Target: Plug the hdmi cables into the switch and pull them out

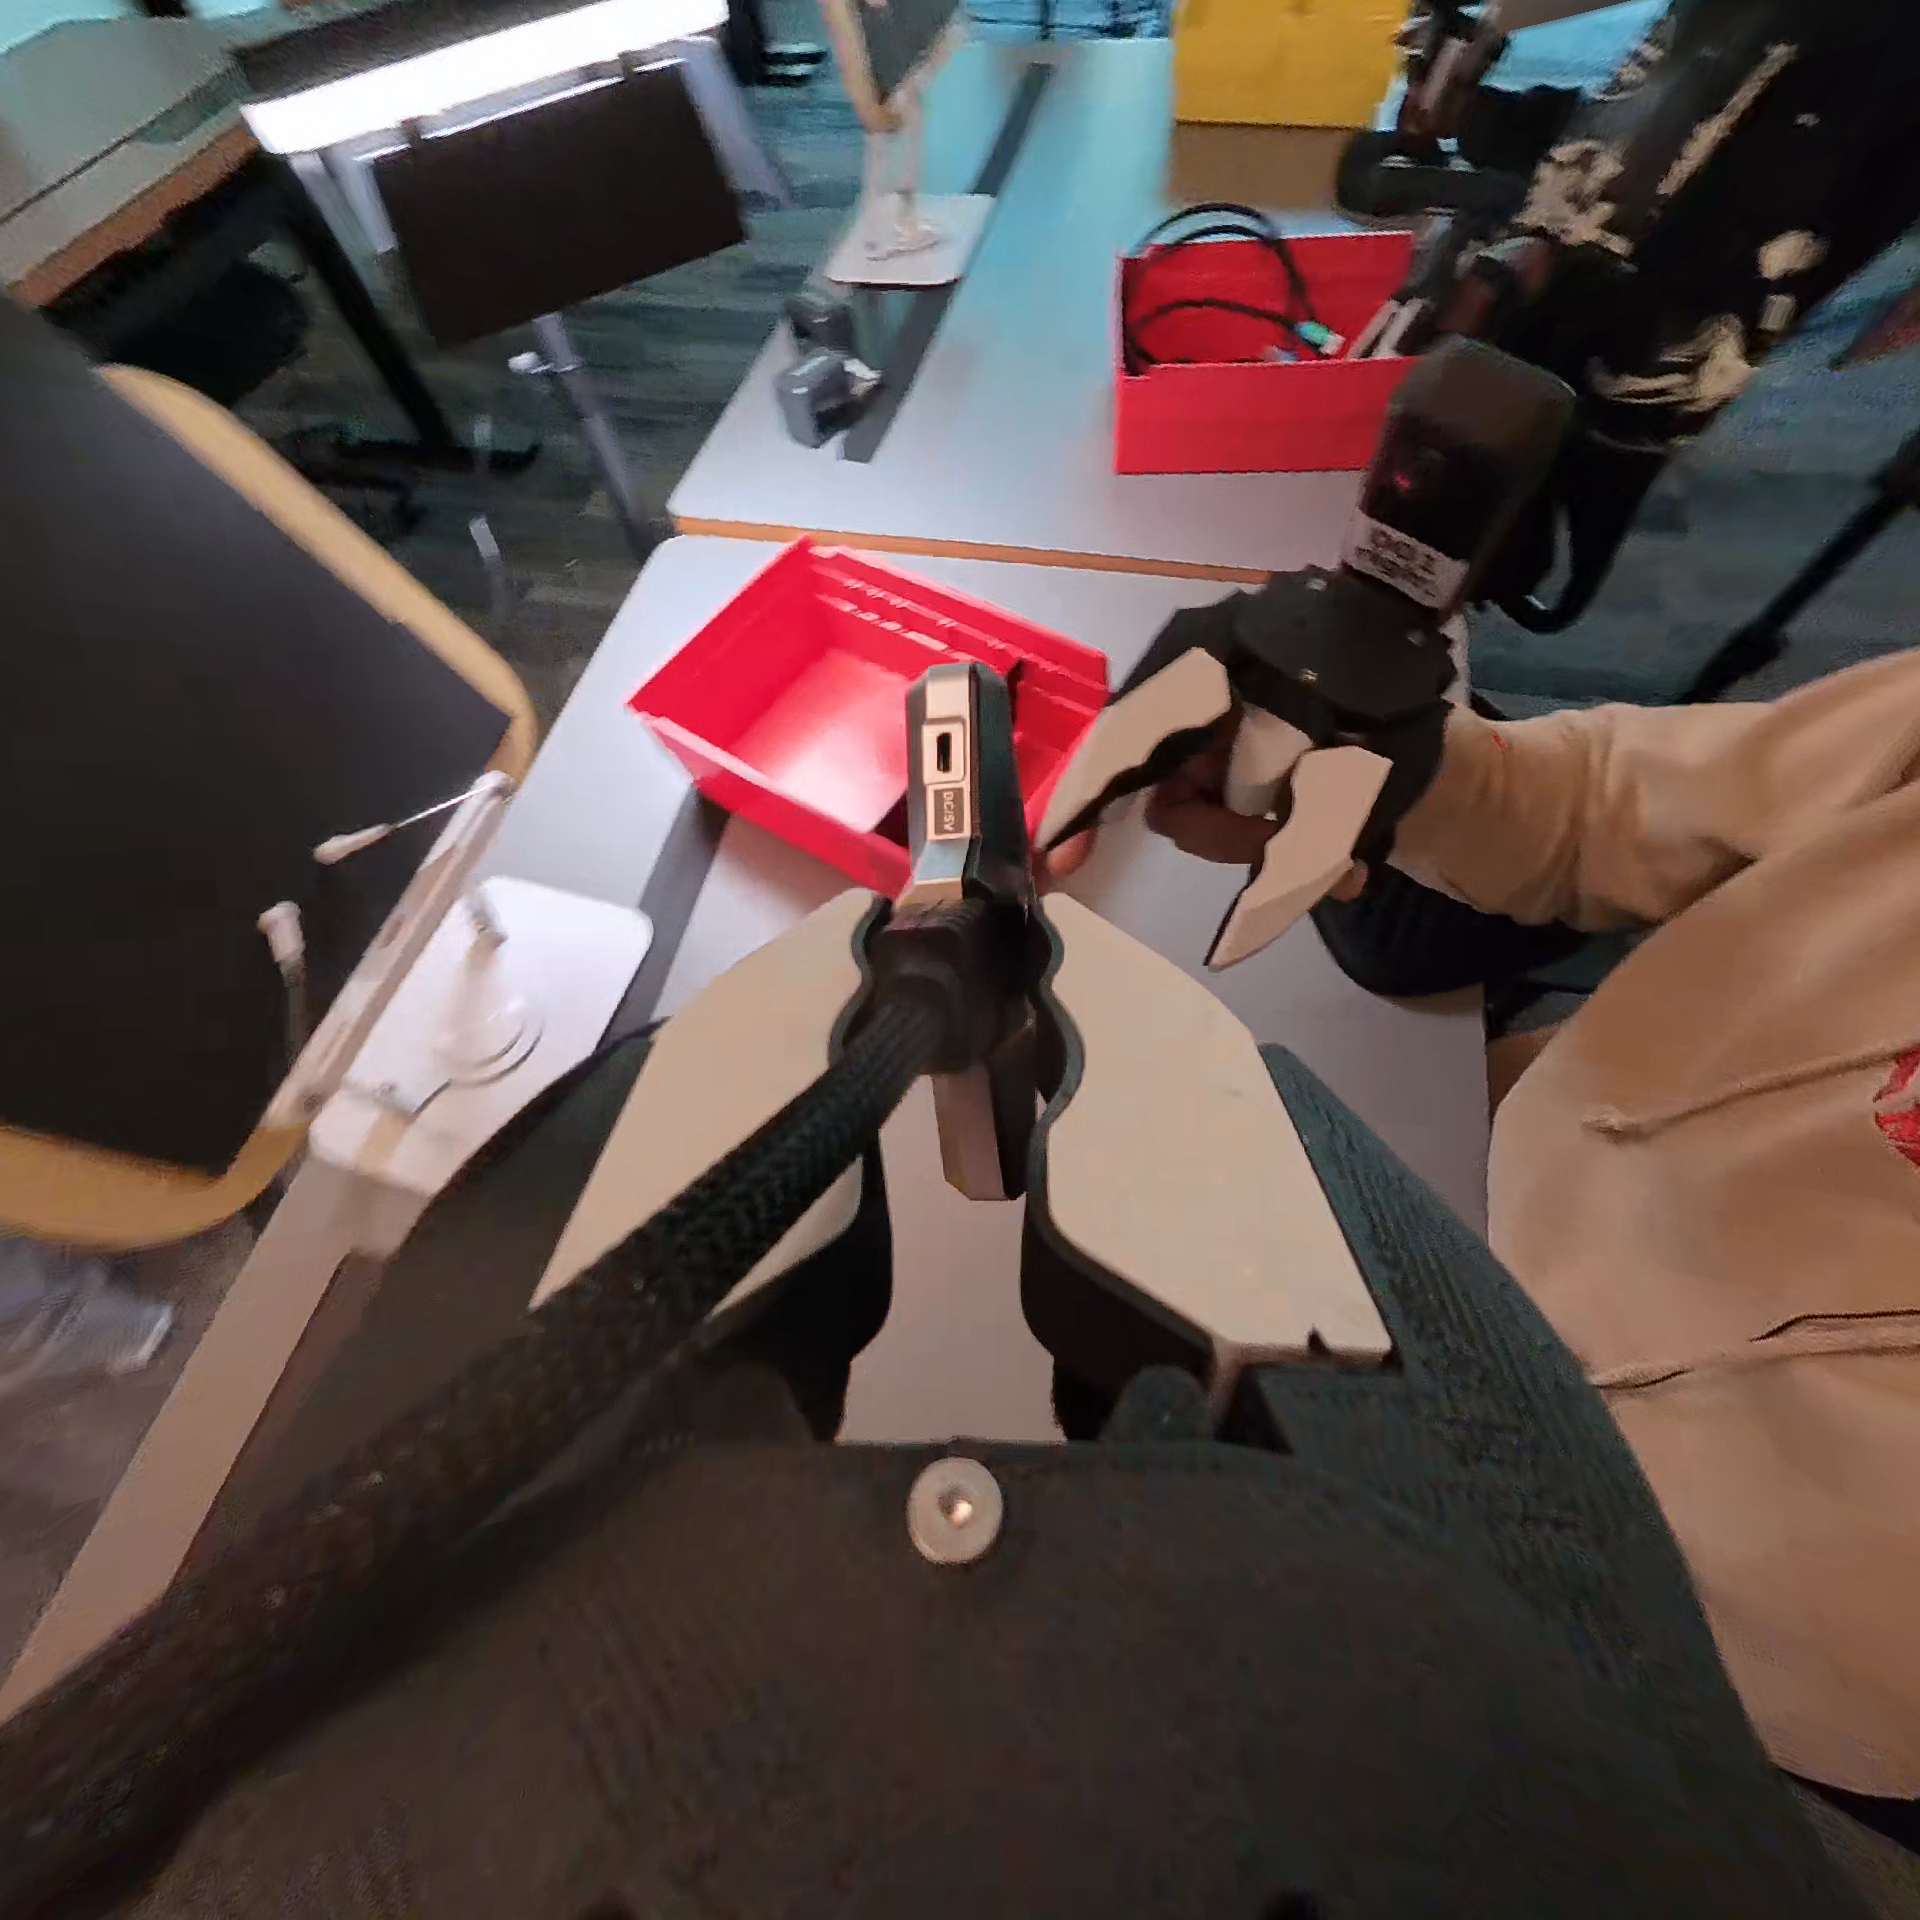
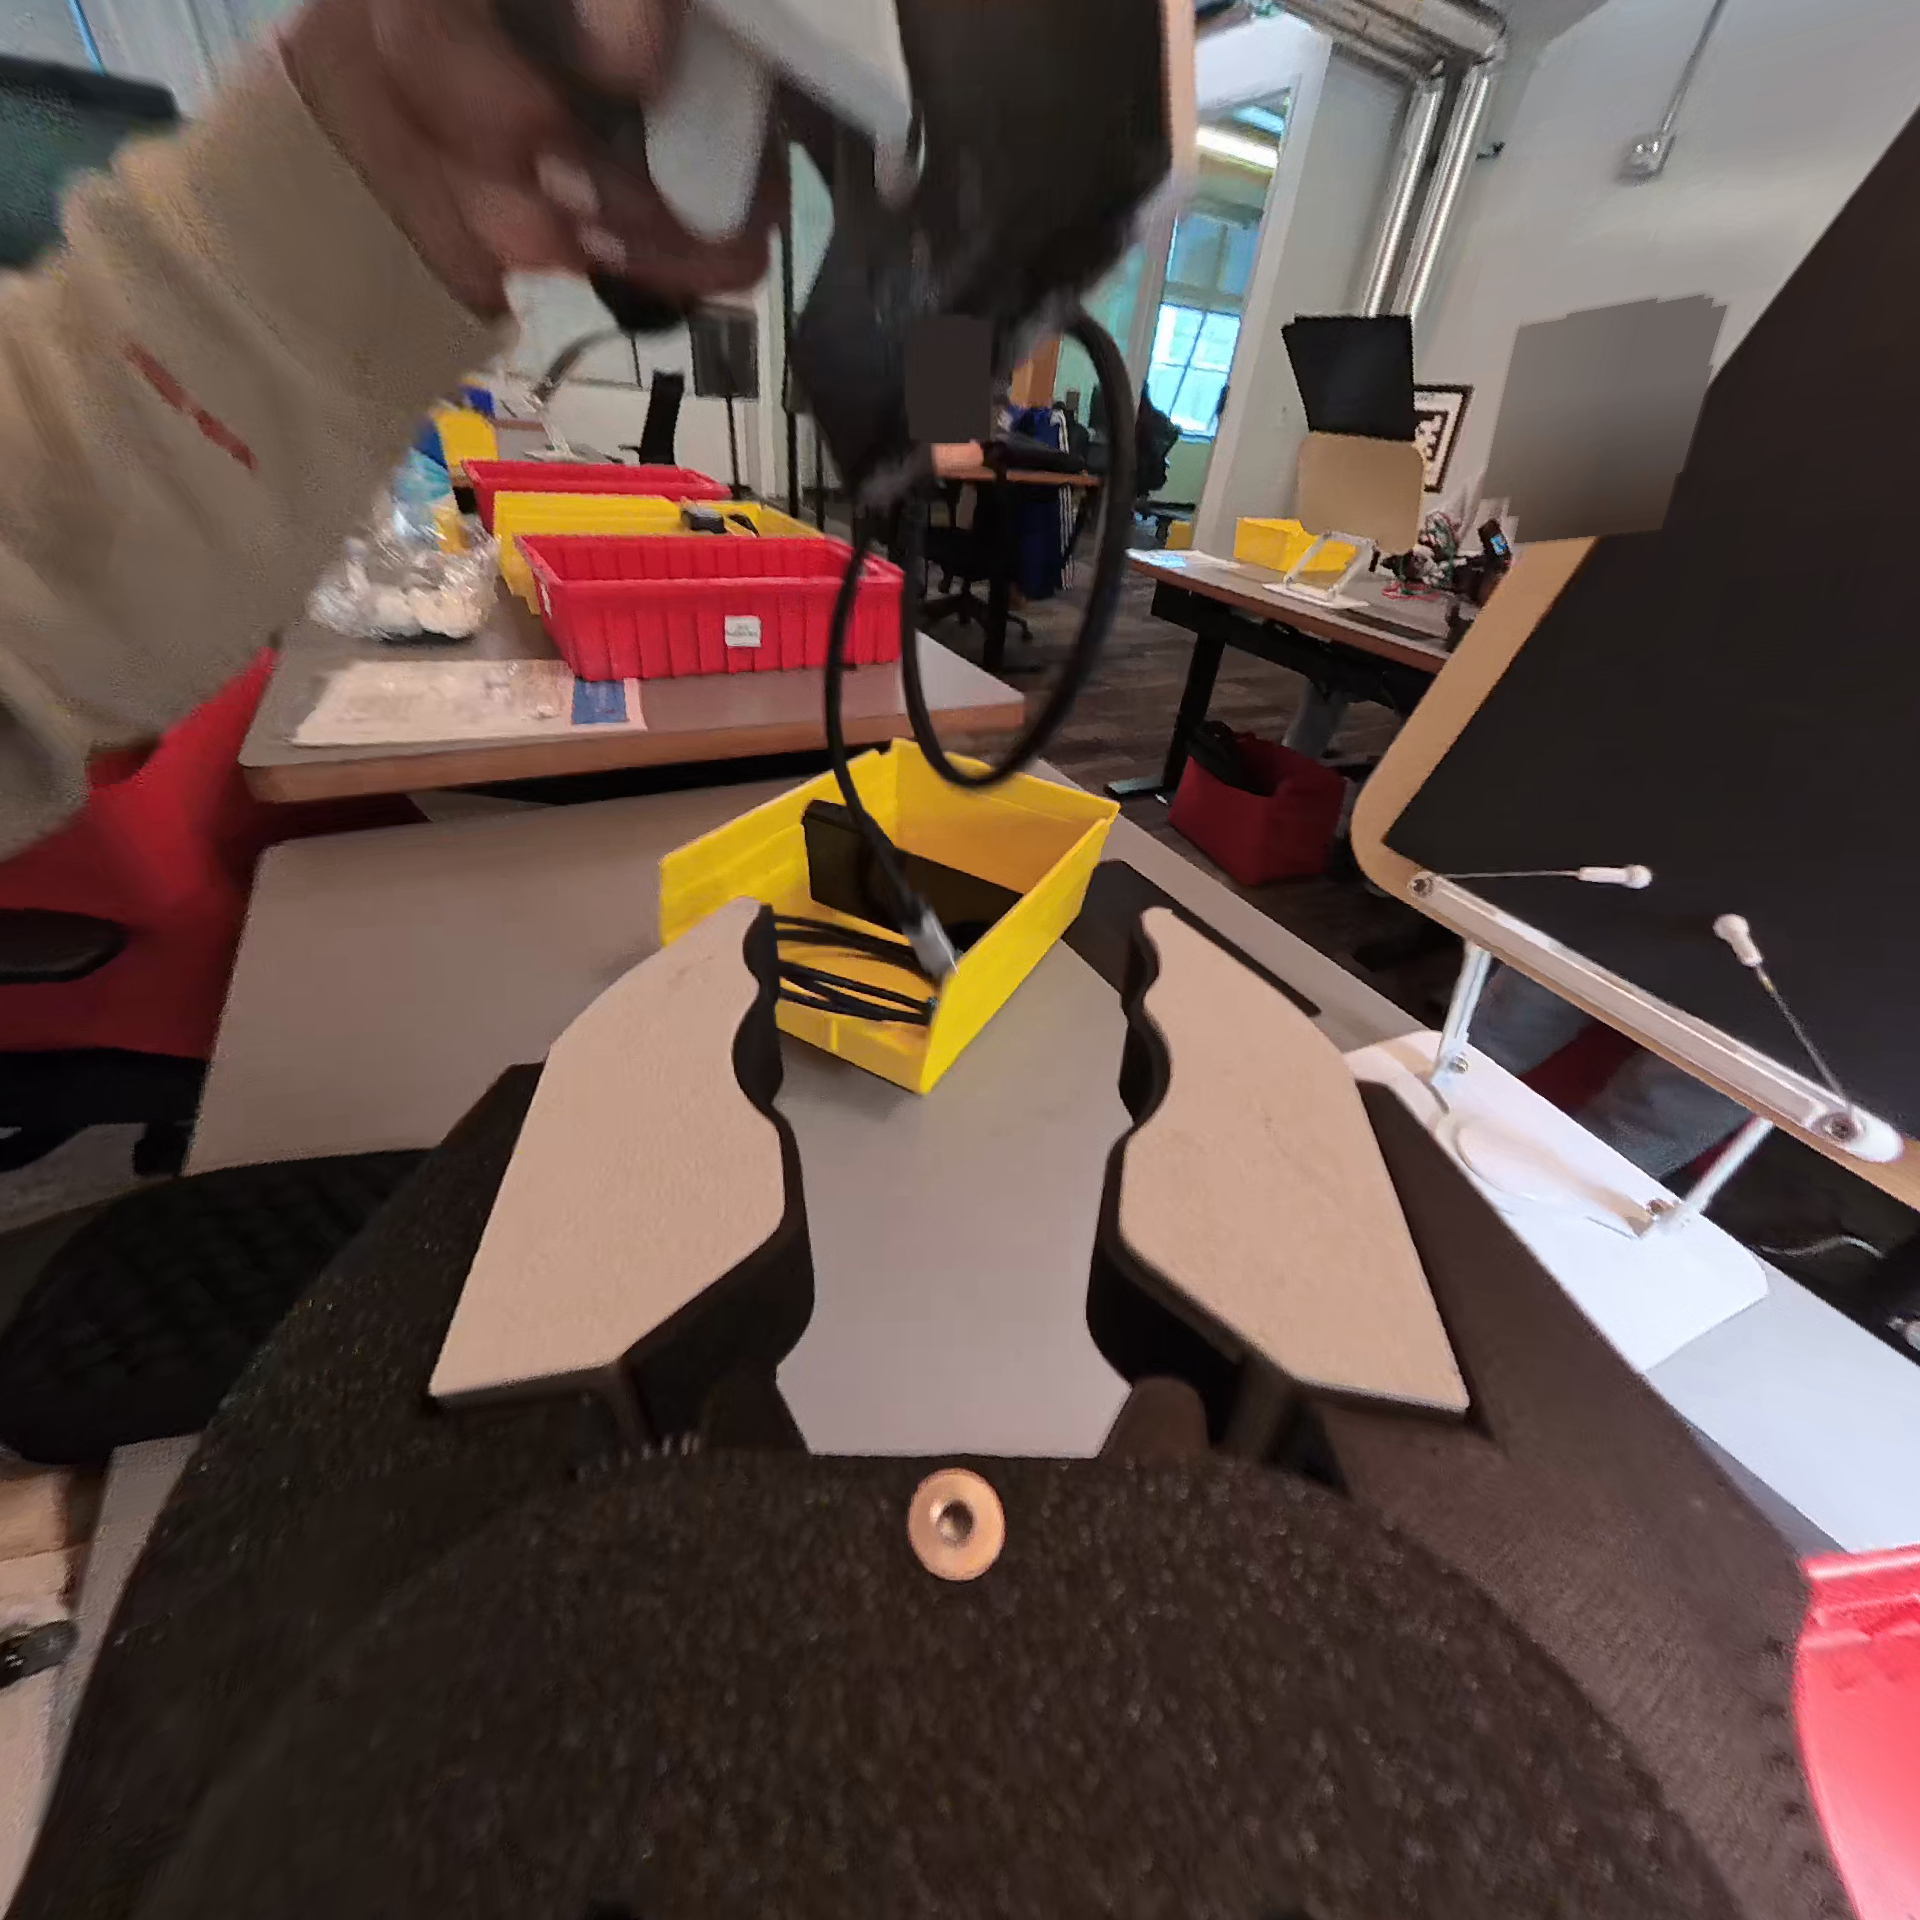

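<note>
**Switch clamped in my left, right one empty and heading for a cable**

Biggest thing first: the grey bench [image 2: 436, 935]. Near its far edge sits a yellow bin [image 2: 1018, 914] with black cables [image 2: 831, 971] coiled inside, one silver plug poking up. On the other side, near the bench's edge, there's an empty red bin [image 1: 821, 717].

My left hand-held gripper [image 1: 961, 997] is pinching the switch [image 1: 948, 779], held up off the bench above the red bin, with a braided cable [image 1: 665, 1247] already plugged into its near end. My right hand-held gripper [image 2: 951, 1039] is spread wide, holding nothing, aimed at the yellow bin.

My take: grab the next cable by the plug body, not the cord, keep the switch dead still, and line the plug up square before pushing.
</note>
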The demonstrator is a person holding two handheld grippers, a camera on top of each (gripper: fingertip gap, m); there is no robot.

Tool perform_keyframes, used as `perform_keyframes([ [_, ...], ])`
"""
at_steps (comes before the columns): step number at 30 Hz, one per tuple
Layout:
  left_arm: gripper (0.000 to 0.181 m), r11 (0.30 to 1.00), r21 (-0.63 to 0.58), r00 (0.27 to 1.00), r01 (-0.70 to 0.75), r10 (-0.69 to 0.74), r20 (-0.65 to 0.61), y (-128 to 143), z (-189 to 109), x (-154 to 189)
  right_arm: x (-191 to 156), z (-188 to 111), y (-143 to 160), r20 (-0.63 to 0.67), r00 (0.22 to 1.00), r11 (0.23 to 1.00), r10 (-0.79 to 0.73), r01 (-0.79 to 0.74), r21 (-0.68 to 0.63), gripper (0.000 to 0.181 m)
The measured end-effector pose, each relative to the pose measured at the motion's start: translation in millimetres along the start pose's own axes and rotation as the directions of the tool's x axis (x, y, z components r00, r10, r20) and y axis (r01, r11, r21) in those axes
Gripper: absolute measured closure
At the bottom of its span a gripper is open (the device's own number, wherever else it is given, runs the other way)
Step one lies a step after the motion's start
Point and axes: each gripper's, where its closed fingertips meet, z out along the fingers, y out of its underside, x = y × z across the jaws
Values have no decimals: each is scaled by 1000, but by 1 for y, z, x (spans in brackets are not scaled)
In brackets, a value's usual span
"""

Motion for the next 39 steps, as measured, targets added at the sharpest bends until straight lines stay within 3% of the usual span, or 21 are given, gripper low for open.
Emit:
perform_keyframes([
  [7, 156, 973, 229, 958, -14, 79, -277, -22, 81, 75, -3, -39, -39, 144, 983, 977, 112, -136, 164, 125],
  [9, 156, 949, 316, 946, 20, 84, -314, -31, 93, 83, -7, -47, -47, 191, 974, 967, 119, -157, 200, 134],
  [13, 155, 881, 444, 927, 161, 20, -375, -29, 108, 81, 0, -50, -42, 151, 984, 975, 100, -127, 184, 156],
  [17, 150, 804, 460, 876, 375, -145, -461, 2, 119, 64, 13, -50, -28, 121, 991, 993, 48, -61, 104, 159],
  [19, 147, 817, 395, 852, 419, -205, -481, 34, 132, 60, 24, -59, -21, 112, 993, 998, 33, -39, 55, 159],
  [21, 147, 875, 264, 830, 405, -232, -507, 73, 144, 68, 35, -74, -13, 105, 994, 1000, -8, 8, -1, 160],
  [23, 150, 943, 176, 892, 283, -191, -410, 110, 155, 69, 47, -90, -6, 74, 996, 997, -44, 48, -53, 160],
  [26, 151, 998, 19, 985, 54, -50, -166, 144, 160, 53, 53, -111, 10, 98, 991, 983, -88, 102, -152, 160],
  [28, 146, 1000, 4, 999, 1, 0, -46, 142, 152, 44, 56, -117, 26, 102, 981, 956, -163, 183, -229, 161],
  [33, 135, 989, 143, 998, -42, 33, 61, 115, 136, 42, 37, -101, 67, 222, 962, 881, -161, 241, -407, 161],
  [39, 126, 989, 126, 997, -78, 77, 13, 114, 145, 60, 2, -57, 119, 396, 912, 783, -102, 320, -534, 161],
])
